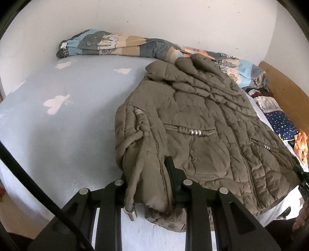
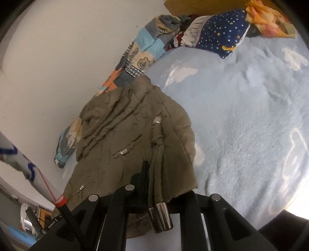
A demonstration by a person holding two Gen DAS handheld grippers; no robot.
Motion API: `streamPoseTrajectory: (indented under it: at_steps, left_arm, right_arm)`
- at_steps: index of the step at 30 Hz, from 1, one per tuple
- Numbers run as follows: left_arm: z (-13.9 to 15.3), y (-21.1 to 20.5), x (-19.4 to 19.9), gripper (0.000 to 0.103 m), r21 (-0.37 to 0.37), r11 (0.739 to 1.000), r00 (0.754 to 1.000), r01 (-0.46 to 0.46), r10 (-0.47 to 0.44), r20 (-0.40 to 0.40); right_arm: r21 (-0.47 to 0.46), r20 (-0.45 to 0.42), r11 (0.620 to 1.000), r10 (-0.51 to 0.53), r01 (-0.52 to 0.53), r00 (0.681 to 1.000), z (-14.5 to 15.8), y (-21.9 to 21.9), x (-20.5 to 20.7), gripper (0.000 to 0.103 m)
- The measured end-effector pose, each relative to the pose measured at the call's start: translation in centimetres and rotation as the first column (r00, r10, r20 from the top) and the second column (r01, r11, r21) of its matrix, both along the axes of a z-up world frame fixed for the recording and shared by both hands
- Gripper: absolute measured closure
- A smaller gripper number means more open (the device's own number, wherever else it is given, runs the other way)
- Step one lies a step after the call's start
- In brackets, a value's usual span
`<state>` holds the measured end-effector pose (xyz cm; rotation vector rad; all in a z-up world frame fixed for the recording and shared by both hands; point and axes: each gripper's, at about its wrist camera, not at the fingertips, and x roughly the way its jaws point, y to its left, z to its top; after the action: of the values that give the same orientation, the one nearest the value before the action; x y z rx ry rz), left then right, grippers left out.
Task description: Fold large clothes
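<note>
An olive-brown quilted jacket point(image 1: 193, 119) lies on the light blue bed sheet point(image 1: 73, 119). My left gripper point(image 1: 154, 173) is shut on the jacket's near hem, with one black finger point(image 1: 171, 170) on top of the fabric and a drawstring with a metal tip point(image 1: 131, 212) hanging beside it. In the right wrist view the jacket point(image 2: 123, 135) is bunched. My right gripper point(image 2: 152, 173) is shut on its edge with a fold and two metal cord ends point(image 2: 160, 218) draped over it. One black finger point(image 2: 143, 173) shows.
A patterned quilt point(image 1: 115, 46) lies along the white wall point(image 1: 154, 19). A pile of clothes, star-print blue point(image 2: 222, 34) and orange point(image 2: 266, 17), sits at the headboard point(image 1: 285, 90). A striped sleeve point(image 2: 29, 164) crosses the right view.
</note>
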<state>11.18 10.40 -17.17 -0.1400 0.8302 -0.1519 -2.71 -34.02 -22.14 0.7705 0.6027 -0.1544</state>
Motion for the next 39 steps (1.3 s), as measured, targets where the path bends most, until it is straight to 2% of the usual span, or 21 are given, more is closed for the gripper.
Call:
streamPoseTrajectory:
  at_steps: [3, 6, 9, 17, 22, 27, 30, 32, 34, 39]
  left_arm:
    - [0.0, 0.2, -0.5, 0.079, -0.018, 1.000, 1.000, -0.002, 0.002, -0.016]
    - [-0.8, 0.3, 0.2, 0.079, -0.002, 1.000, 0.999, -0.007, 0.007, -0.043]
    - [-2.0, 0.4, 1.3, 0.076, -0.008, 1.000, 0.996, -0.024, 0.023, -0.084]
    - [-4.2, 0.8, 2.5, 0.060, 0.011, 0.997, 0.988, -0.072, 0.073, -0.138]
    - [-5.2, 0.8, 2.9, 0.044, 0.017, 0.994, 0.981, -0.107, 0.108, -0.161]
    - [-5.8, 0.8, 2.9, 0.037, 0.024, 0.993, 0.980, -0.115, 0.117, -0.158]
    - [-5.7, 0.3, 2.7, 0.037, 0.052, 0.993, 0.983, -0.103, 0.109, -0.145]
    - [-5.6, 0.3, 2.7, 0.038, 0.053, 0.995, 0.985, -0.090, 0.097, -0.146]
    - [-5.4, 0.2, 2.5, 0.047, 0.055, 0.996, 0.987, -0.075, 0.082, -0.137]
    - [-4.8, -0.9, 2.3, 0.055, 0.114, 0.992, 0.993, -0.054, 0.066, -0.102]
  right_arm:
    - [0.000, 0.017, 1.000, 0.000, 0.000, 1.000, 0.9, 0.1, -1.0, 0.093]
    - [-0.002, 0.011, 1.000, 0.001, -0.001, 1.000, 1.0, 0.3, -1.4, 0.093]
    - [0.051, -0.009, 0.999, -0.002, 0.002, 1.000, 0.1, -0.4, -1.4, 0.092]
    - [0.126, -0.090, 0.991, -0.026, 0.038, 0.996, -2.1, -1.3, -0.4, 0.085]
    - [0.159, -0.129, 0.986, -0.033, 0.053, 0.991, -3.4, -1.8, 0.1, 0.080]
    - [0.197, -0.156, 0.978, -0.037, 0.068, 0.987, -4.6, -2.3, 0.0, 0.076]
    - [0.184, -0.163, 0.981, -0.033, 0.063, 0.986, -4.5, -2.1, 0.2, 0.075]
    - [0.161, -0.159, 0.986, -0.028, 0.054, 0.987, -4.2, -1.9, 0.4, 0.080]
    - [0.128, -0.154, 0.991, -0.026, 0.046, 0.988, -3.9, -1.5, 0.5, 0.085]
    - [0.037, -0.143, 0.999, -0.021, 0.026, 0.989, -2.8, -0.5, 0.6, 0.087]
